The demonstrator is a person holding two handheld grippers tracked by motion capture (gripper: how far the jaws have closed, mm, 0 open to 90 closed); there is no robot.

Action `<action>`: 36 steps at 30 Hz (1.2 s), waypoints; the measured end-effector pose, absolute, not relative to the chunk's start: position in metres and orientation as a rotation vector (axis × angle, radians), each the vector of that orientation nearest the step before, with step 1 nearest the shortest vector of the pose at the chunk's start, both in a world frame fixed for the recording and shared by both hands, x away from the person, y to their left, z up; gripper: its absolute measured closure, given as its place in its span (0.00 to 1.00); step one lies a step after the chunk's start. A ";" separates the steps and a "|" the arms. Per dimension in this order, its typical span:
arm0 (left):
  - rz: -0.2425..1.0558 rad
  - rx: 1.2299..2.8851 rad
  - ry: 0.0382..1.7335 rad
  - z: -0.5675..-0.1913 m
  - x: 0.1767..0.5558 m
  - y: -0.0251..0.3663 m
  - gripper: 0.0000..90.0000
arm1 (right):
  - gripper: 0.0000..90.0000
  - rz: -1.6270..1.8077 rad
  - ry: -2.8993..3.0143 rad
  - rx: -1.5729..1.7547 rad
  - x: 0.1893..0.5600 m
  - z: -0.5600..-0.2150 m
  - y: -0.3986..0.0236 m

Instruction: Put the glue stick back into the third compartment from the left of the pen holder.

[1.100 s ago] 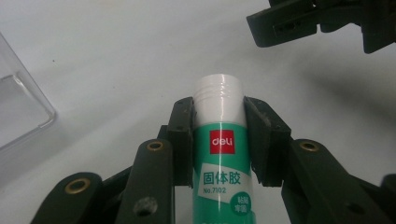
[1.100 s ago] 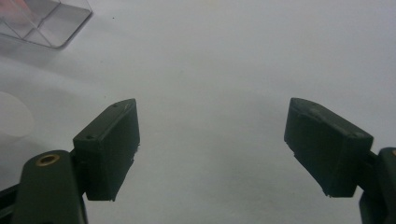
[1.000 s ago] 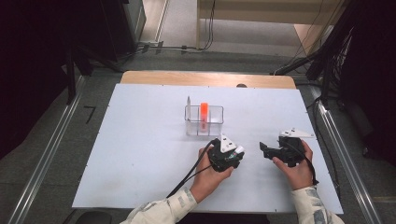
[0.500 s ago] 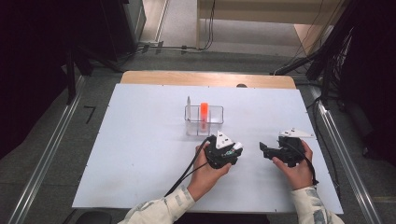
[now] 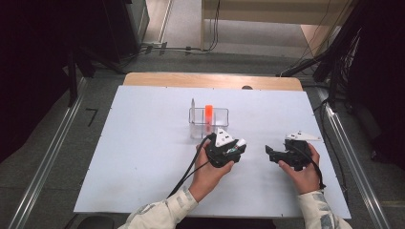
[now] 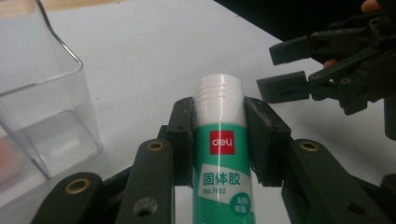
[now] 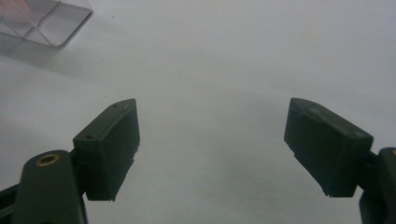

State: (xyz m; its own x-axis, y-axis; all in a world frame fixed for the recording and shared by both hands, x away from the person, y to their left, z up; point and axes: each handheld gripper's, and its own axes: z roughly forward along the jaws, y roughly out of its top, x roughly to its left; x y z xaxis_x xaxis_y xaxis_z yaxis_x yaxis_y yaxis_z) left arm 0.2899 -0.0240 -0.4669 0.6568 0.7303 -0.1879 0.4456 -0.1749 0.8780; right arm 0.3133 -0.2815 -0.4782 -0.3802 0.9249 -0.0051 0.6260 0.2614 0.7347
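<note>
Glue stick (image 6: 219, 154) | clamped in left gripper (image 6: 219, 116) | beside clear box (image 6: 42, 107)

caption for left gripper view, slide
Left gripper fingers clamp a green-and-white glue stick beside a clear plastic box.

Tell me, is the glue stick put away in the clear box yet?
Not yet. Done: the left gripper has clamped the glue stick. In hand: it holds it beside the clear box, which has an orange thing in it. Left: probably putting it in. The right gripper is open, empty.
</note>
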 end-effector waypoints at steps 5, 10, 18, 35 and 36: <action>0.358 1.793 0.946 -0.458 0.295 -0.019 0.73 | 0.19 0.915 2.101 1.404 0.313 -0.478 -0.282; 0.382 1.766 0.966 -0.449 0.302 -0.013 0.73 | 0.19 0.918 2.100 1.406 0.313 -0.478 -0.282; 0.414 1.730 1.002 -0.435 0.318 -0.002 0.73 | 0.19 0.922 2.095 1.413 0.313 -0.478 -0.281; 0.458 1.693 1.048 -0.423 0.340 0.005 0.73 | 0.19 0.925 2.096 1.411 0.314 -0.478 -0.282; 0.456 1.689 1.048 -0.422 0.341 0.006 0.73 | 0.19 0.925 2.096 1.412 0.314 -0.478 -0.282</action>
